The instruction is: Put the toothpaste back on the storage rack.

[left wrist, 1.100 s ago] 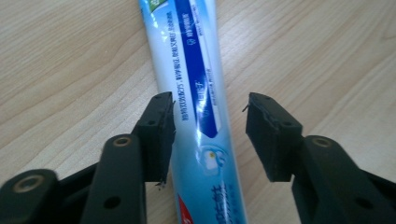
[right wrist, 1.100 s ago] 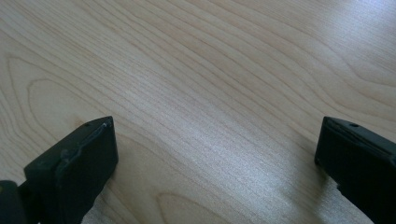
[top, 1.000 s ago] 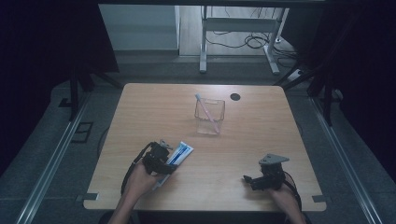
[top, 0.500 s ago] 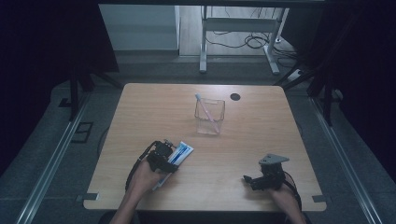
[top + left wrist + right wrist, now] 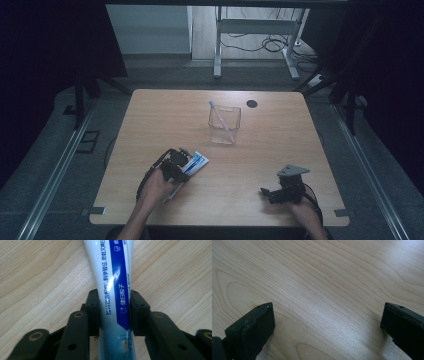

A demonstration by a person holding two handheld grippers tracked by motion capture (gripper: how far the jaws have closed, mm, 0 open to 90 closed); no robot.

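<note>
The left gripper (image 5: pixel 113 312) has just been closing its jaws on a white-and-blue toothpaste tube (image 5: pixel 112 277) printed with Chinese characters; the right gripper (image 5: pixel 327 322) stands wide over bare table (image 5: pixel 324 277).

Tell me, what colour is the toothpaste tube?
The toothpaste tube is white with a dark blue stripe, best seen in the left gripper view.

Toothpaste tube (image 5: pixel 113 285): white, dark blue band, blue printed characters. Both grippers' jaws: matte black. Table (image 5: pixel 165 115): pale wood grain. Cup (image 5: pixel 224 125): clear; toothbrush (image 5: pixel 218 116) inside: pink.
</note>
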